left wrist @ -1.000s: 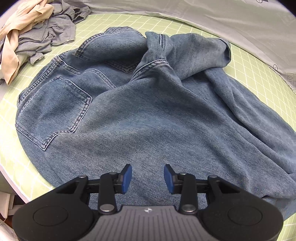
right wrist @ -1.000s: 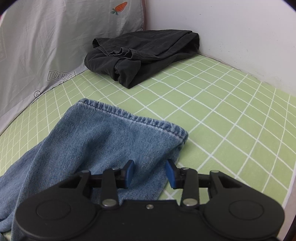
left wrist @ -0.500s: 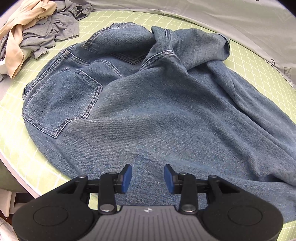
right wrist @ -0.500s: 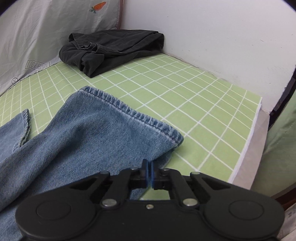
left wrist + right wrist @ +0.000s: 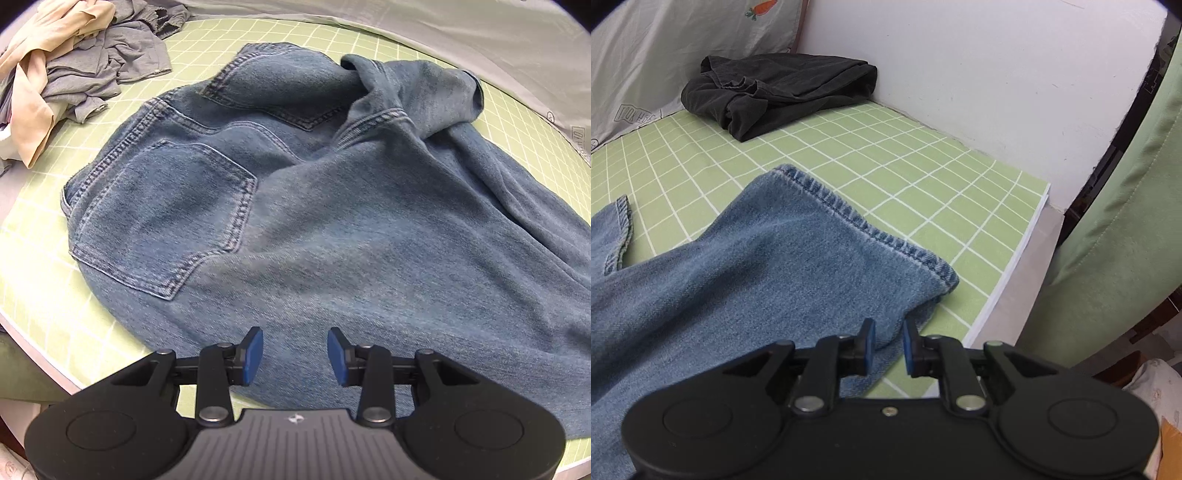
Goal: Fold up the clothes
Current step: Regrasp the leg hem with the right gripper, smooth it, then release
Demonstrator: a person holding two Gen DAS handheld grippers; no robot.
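Over the jeans [image 5: 332, 229], left gripper [image 5: 295, 356] jaws parted, empty, right gripper [image 5: 885, 345] jaws opening, denim edge between them

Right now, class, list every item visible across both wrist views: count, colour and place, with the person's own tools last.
jeans: one, blue denim, crumpled across the mat, one leg hem near the mat's corner.
mat: one, green with white grid, under the clothes.
dark garment: one, charcoal, bunched in the far corner by the wall.
clothes pile: one, grey and beige, far left of the mat.
sheet: one, grey, carrot print, behind the mat.
curtain: one, green, right edge.
left gripper: one, black, blue pads, open above the jeans.
right gripper: one, black, jaws opening at the leg's edge.
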